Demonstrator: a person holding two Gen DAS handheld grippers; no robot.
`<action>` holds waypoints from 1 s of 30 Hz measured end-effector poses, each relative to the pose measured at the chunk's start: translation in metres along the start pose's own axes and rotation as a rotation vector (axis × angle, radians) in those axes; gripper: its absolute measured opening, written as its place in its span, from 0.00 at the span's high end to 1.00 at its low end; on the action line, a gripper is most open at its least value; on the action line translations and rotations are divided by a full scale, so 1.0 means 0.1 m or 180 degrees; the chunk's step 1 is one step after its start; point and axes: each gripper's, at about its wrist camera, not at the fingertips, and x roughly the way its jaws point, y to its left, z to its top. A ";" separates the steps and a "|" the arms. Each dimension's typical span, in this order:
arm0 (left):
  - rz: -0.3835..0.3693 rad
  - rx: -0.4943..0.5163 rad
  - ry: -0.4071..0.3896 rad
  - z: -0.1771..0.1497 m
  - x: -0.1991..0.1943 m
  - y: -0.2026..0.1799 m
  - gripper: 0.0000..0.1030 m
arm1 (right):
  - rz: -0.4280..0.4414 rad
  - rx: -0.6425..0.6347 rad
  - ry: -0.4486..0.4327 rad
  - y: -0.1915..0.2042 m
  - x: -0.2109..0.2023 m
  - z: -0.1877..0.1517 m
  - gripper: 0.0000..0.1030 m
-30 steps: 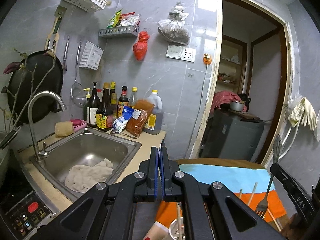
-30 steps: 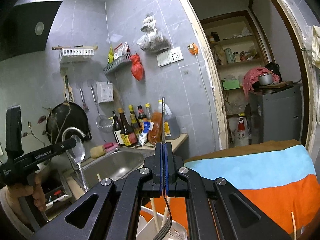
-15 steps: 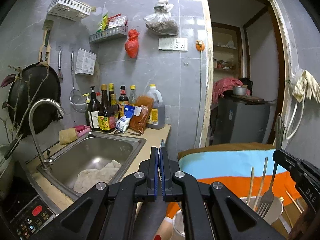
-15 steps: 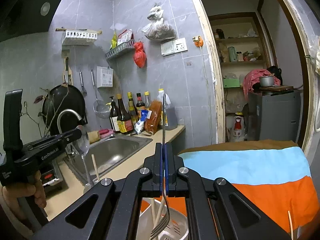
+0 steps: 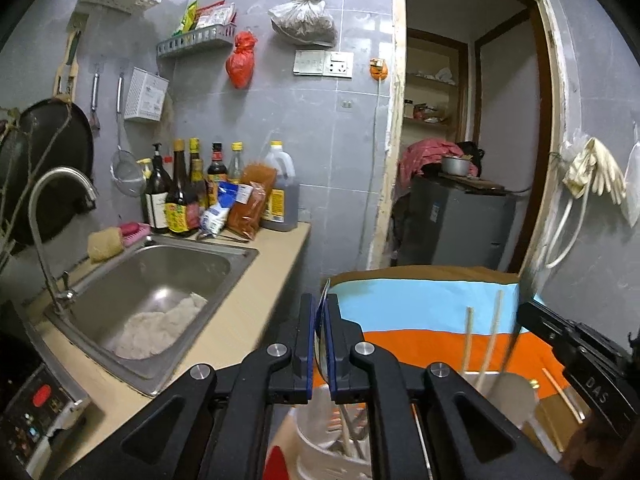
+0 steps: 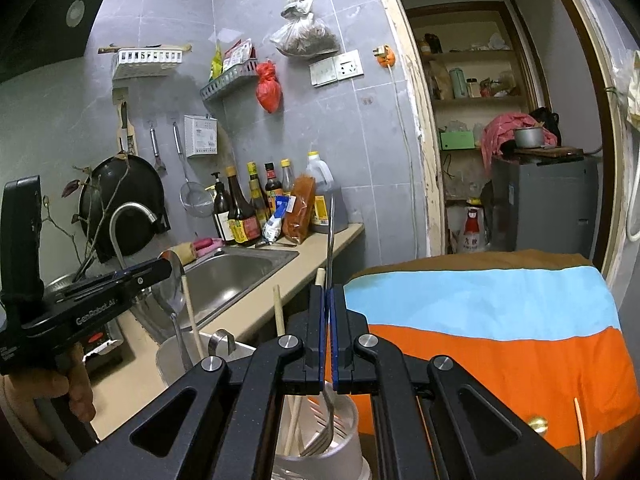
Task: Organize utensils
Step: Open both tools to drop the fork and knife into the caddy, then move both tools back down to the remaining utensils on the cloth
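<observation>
Jaws of the left gripper (image 6: 170, 270) have just been opening a little, yet they pinch the spoon (image 6: 173, 292), bowl upward, handle hanging into one holder cup (image 6: 168, 360). Right gripper (image 6: 329, 316) is clamped on the fork (image 6: 326, 432) (long axis vertical), tines down inside the white holder (image 6: 344, 456), directly below.
</observation>
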 end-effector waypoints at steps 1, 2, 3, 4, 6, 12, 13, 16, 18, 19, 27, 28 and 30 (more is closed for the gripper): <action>-0.0053 -0.0026 0.0016 0.00 -0.01 0.00 0.94 | 0.0010 0.0010 0.0005 -0.01 -0.01 0.01 0.95; -0.0108 -0.0063 0.0043 0.00 -0.01 0.00 0.94 | 0.0027 0.0023 0.0015 -0.03 -0.02 0.02 0.88; -0.0133 -0.0093 0.0064 -0.01 -0.01 0.00 0.93 | 0.0032 0.0032 0.0015 -0.03 -0.02 0.02 0.79; -0.0158 -0.0128 0.0087 -0.01 -0.01 0.00 0.93 | 0.0050 0.0050 -0.0003 -0.05 -0.04 0.03 0.77; -0.0202 -0.0198 0.0121 -0.02 -0.01 -0.01 0.92 | 0.0066 0.0067 -0.0031 -0.07 -0.07 0.05 0.74; -0.0421 -0.0342 0.0008 0.00 -0.12 -0.11 0.74 | 0.0041 0.0135 -0.0117 -0.19 -0.24 0.15 0.53; -0.0469 -0.0360 -0.0038 0.02 -0.16 -0.15 0.70 | 0.0028 0.0143 -0.0141 -0.22 -0.28 0.17 0.52; -0.0587 -0.0408 -0.0169 0.08 -0.24 -0.28 0.58 | -0.0032 0.0165 -0.0191 -0.31 -0.41 0.23 0.43; -0.0639 -0.0402 -0.0216 0.12 -0.27 -0.39 0.55 | -0.0073 0.0193 -0.0234 -0.39 -0.50 0.29 0.34; -0.0670 -0.0395 -0.0247 0.14 -0.29 -0.46 0.52 | -0.0106 0.0210 -0.0264 -0.44 -0.57 0.32 0.33; -0.0841 -0.0317 -0.0465 0.19 -0.42 -0.95 0.14 | -0.0417 0.0229 -0.0477 -0.82 -1.05 0.49 0.12; -0.0856 -0.0291 -0.0477 0.18 -0.43 -1.03 0.12 | -0.0459 0.0231 -0.0494 -0.88 -1.11 0.51 0.12; -0.0880 -0.0228 -0.0499 0.16 -0.45 -1.18 0.04 | -0.0568 0.0251 -0.0515 -1.02 -1.23 0.51 0.05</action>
